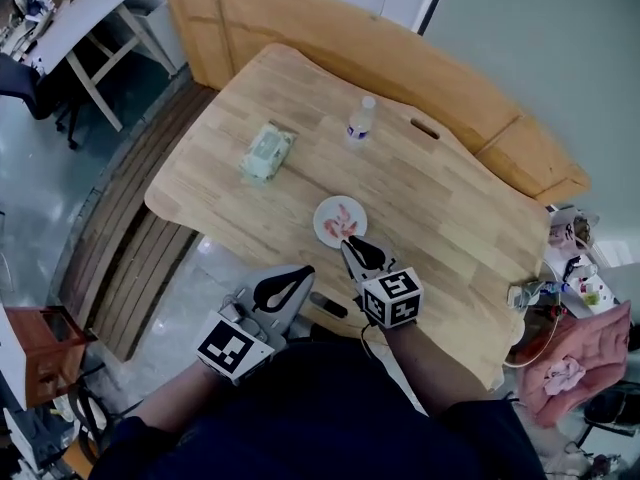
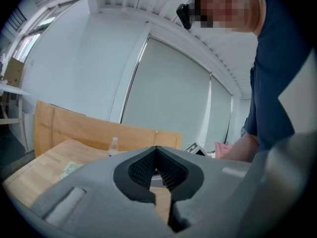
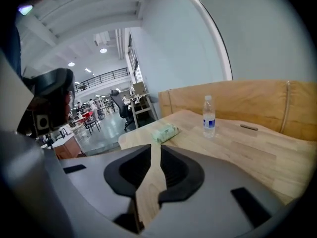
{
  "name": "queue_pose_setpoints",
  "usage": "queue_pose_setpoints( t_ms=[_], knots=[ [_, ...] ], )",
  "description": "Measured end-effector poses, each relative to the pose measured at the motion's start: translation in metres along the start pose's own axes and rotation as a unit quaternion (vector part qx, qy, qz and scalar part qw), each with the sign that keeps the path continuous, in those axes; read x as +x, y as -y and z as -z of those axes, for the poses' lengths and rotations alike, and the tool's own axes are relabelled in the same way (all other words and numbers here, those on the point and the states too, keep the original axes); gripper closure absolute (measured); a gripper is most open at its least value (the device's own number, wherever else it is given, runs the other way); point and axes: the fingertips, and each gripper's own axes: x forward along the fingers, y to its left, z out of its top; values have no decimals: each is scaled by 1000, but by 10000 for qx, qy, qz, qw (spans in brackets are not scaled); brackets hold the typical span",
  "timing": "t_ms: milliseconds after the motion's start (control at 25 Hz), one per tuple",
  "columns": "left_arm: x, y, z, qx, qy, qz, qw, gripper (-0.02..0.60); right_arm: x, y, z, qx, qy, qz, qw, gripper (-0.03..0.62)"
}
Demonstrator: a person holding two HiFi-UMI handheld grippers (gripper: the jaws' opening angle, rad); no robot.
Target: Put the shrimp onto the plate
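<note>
A small white plate [image 1: 322,225] sits near the front edge of the wooden table [image 1: 440,218], with pink shrimp [image 1: 343,219] lying on it. My right gripper [image 1: 348,243] points at the plate's near rim, just short of it. Its jaws stand a narrow slit apart with nothing between them, and bare tabletop shows through the gap [image 3: 155,147]. My left gripper [image 1: 303,271] hangs off the table's front edge, to the left of the right one. Its tips [image 2: 156,148] meet and hold nothing. Neither gripper view shows the plate.
A water bottle [image 1: 361,121] stands at the table's far side, and a green wipes pack [image 1: 267,152] lies to the left. A small dark piece [image 1: 424,128] lies beyond the bottle. A wooden bench [image 1: 330,28] curves behind. Cables and a power strip [image 1: 560,268] lie at the right.
</note>
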Motion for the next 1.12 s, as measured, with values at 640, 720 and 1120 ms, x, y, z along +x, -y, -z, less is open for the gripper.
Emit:
queue_pose_setpoints(
  t_ms=[640, 720, 1120],
  knots=[
    [-6, 39, 5, 245, -176, 756, 9967, 577, -103, -85, -61, -84, 1260, -145, 9919, 576],
    [-7, 44, 1, 255, -147, 819, 9962, 577, -113, -94, -70, -169, 1439, -173, 9893, 580],
    [-19, 55, -1, 361, -124, 973, 9945, 578, -134, -125, -84, -582, 1930, -301, 9790, 585]
  ],
)
